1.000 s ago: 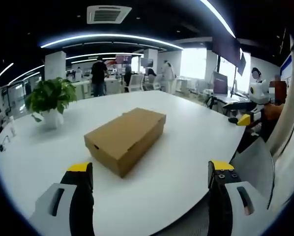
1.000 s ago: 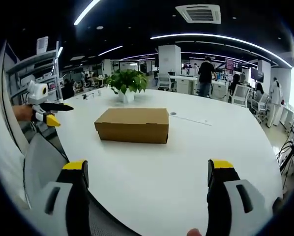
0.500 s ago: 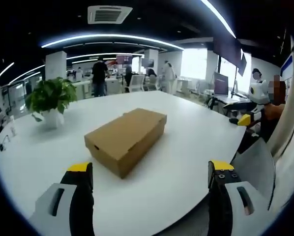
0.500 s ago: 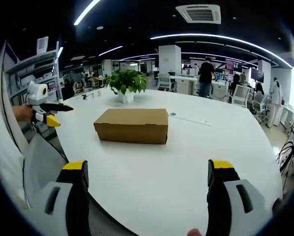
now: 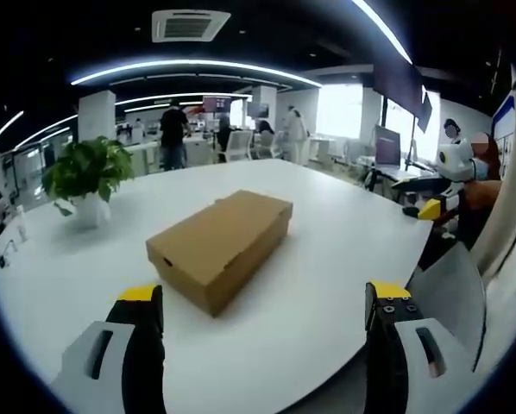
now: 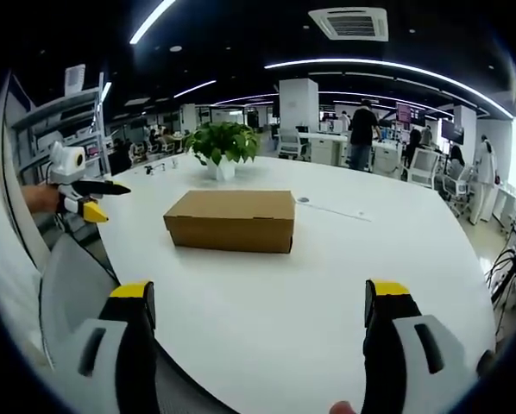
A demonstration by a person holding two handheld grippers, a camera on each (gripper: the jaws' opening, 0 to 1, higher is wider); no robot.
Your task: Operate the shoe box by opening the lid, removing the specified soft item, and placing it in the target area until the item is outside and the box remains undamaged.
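Note:
A closed brown cardboard shoe box [image 5: 219,244] [image 6: 230,220] lies on the round white table [image 5: 327,259] [image 6: 327,293], lid down. My left gripper [image 5: 262,297] hangs open over the table's near edge, short of the box, with nothing between its jaws. My right gripper [image 6: 260,297] is likewise open and bare, well back from the box's long side. In the left gripper view the right gripper [image 5: 431,207] appears at the right edge; in the right gripper view the left gripper [image 6: 81,200] appears at the left. The box's contents are hidden.
A potted green plant [image 5: 84,177] [image 6: 222,147] stands on the table beyond the box. Small items [image 5: 3,250] lie near the table's far left edge. A grey chair back [image 5: 452,293] [image 6: 72,285] sits by the table edge. People stand at desks in the background.
The views have shifted very slightly; the box, the plant and both grippers hold their places.

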